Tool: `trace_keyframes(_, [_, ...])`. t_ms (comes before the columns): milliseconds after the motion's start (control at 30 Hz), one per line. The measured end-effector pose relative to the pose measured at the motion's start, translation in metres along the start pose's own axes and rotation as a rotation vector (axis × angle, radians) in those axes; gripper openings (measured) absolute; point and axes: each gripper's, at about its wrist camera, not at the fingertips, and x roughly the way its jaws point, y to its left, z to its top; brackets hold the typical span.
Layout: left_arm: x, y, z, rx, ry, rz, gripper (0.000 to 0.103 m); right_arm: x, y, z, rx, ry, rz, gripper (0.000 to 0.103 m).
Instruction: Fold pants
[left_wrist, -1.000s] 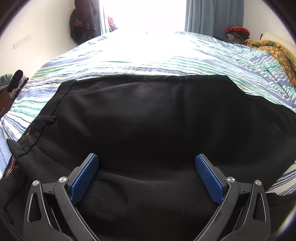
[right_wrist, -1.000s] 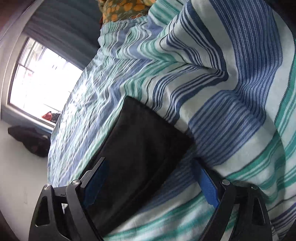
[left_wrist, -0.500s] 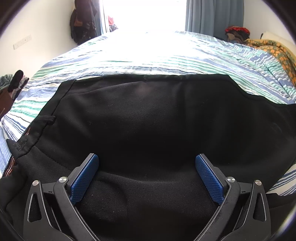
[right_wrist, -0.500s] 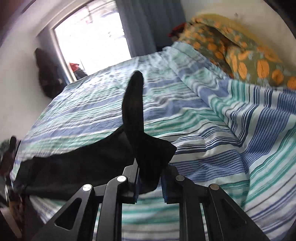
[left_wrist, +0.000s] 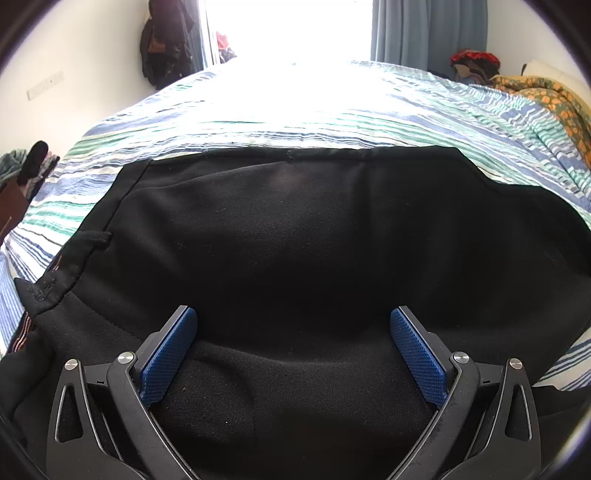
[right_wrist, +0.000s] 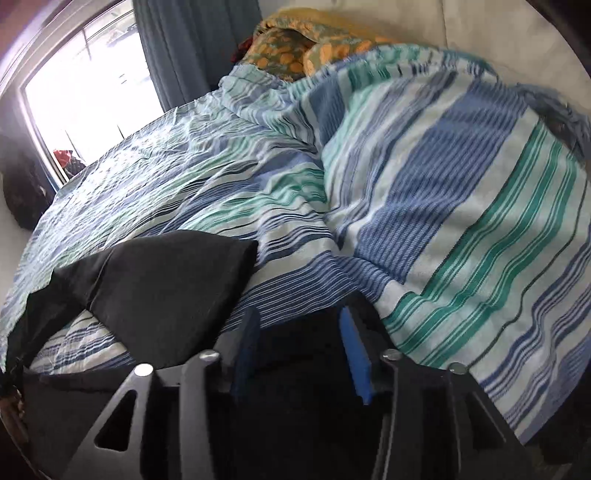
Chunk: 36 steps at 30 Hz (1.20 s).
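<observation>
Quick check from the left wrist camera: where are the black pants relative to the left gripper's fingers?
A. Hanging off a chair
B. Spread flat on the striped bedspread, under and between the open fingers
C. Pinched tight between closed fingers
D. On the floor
B: the black pants lie flat on the striped bedspread, with the left gripper wide open over them.

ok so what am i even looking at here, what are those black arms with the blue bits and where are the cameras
These are two handheld tongs, one in each of a person's hands, each carrying a camera that looks out along its two blue-padded fingers. The left-hand view shows the left tongs wide open, low over black pants spread on a striped bedspread. The right-hand view shows the right tongs opening with nothing gripped; a folded pant leg lies just ahead, left of them. Nothing is held.
</observation>
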Motion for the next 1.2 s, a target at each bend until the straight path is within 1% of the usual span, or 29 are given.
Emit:
trace_keyframes(33, [0.0,0.0,0.0,0.0,0.0,-0.001,0.102,-0.015,0.022,-0.009,-0.029,-0.011,0.051,0.059])
trace_keyframes(100, [0.001,0.0,0.0,-0.001,-0.001,-0.002,0.102,-0.032,0.076,-0.03,-0.099,0.007,0.194,0.065])
trace_keyframes(133, [0.001,0.0,0.0,-0.002,-0.001,-0.002,0.102,-0.035,0.105,-0.042,-0.133,0.026,0.268,0.071])
trace_keyframes(167, [0.001,0.0,0.0,-0.002,-0.001,-0.002,0.102,-0.037,0.137,-0.058,-0.182,0.06,0.355,0.076])
trace_keyframes(233, [0.001,0.0,0.001,0.0,0.002,0.001,0.102,-0.034,0.198,-0.095,-0.318,0.144,0.484,0.077])
trace_keyframes(267, [0.001,0.0,0.001,0.001,0.003,0.003,0.102,-0.036,0.225,-0.116,-0.413,0.175,0.525,0.077])
trace_keyframes(300, [0.001,-0.001,0.001,0.002,0.004,0.006,0.102,-0.035,0.244,-0.133,-0.515,0.192,0.528,0.076])
trace_keyframes(333, [0.001,-0.001,0.001,0.004,0.005,0.008,0.102,-0.034,0.258,-0.147,-0.623,0.193,0.505,0.075])
trace_keyframes(367, [0.001,-0.001,0.002,0.005,0.005,0.01,0.102,-0.033,0.26,-0.154,-0.701,0.167,0.472,0.075])
trace_keyframes(400, [0.002,-0.001,0.002,0.006,0.005,0.011,0.102,-0.036,0.254,-0.156,-0.73,0.142,0.456,0.075])
trace_keyframes(433, [0.002,-0.001,0.002,0.006,0.006,0.011,0.102,-0.032,0.241,-0.15,-0.713,0.127,0.426,0.075])
trace_keyframes(467, [0.002,-0.001,0.002,0.006,0.006,0.011,0.102,-0.028,0.221,-0.14,-0.659,0.123,0.363,0.075])
trace_keyframes(533, [0.002,-0.002,0.002,0.006,0.006,0.013,0.102,-0.01,0.168,-0.115,-0.503,0.137,0.213,0.077])
trace_keyframes(567, [0.002,-0.002,0.003,0.007,0.007,0.016,0.102,-0.002,0.134,-0.104,-0.397,0.138,0.123,0.079])
trace_keyframes(633, [0.002,-0.002,0.003,0.009,0.009,0.02,0.102,0.002,0.071,-0.088,-0.166,0.094,-0.008,0.079])
trace_keyframes(667, [0.002,-0.003,0.003,0.01,0.011,0.021,0.102,0.0,0.049,-0.082,-0.08,0.071,-0.068,0.079])
trace_keyframes(733, [0.001,-0.004,0.004,0.012,0.018,0.025,0.102,-0.003,0.028,-0.076,-0.014,0.025,-0.137,0.079])
trace_keyframes(800, [0.002,-0.004,0.006,0.013,0.027,0.029,0.102,-0.001,0.028,-0.078,0.0,0.027,-0.144,0.081])
trace_keyframes(867, [0.002,-0.004,0.01,0.012,0.052,0.034,0.102,0.004,0.038,-0.08,-0.05,0.032,-0.17,0.091])
trace_keyframes(933, [-0.003,-0.007,0.02,0.021,0.089,0.066,0.103,0.007,0.042,-0.08,-0.074,0.041,-0.189,0.097])
trace_keyframes(1000, [-0.022,-0.008,0.03,0.015,0.09,0.094,0.102,0.008,0.042,-0.08,-0.059,0.038,-0.184,0.099])
trace_keyframes(1033, [-0.037,-0.008,0.032,0.004,0.071,0.076,0.102,0.008,0.042,-0.08,-0.052,0.039,-0.18,0.099])
trace_keyframes(1100, [-0.068,-0.004,0.03,-0.015,0.044,0.001,0.102,0.007,0.042,-0.081,-0.044,0.038,-0.18,0.099])
trace_keyframes(1133, [-0.082,-0.002,0.024,-0.021,0.041,-0.031,0.102,0.005,0.04,-0.078,-0.044,0.036,-0.181,0.099])
trace_keyframes(1200, [-0.102,0.005,0.005,-0.033,0.06,-0.058,0.102,-0.001,0.044,-0.078,-0.042,0.02,-0.178,0.099])
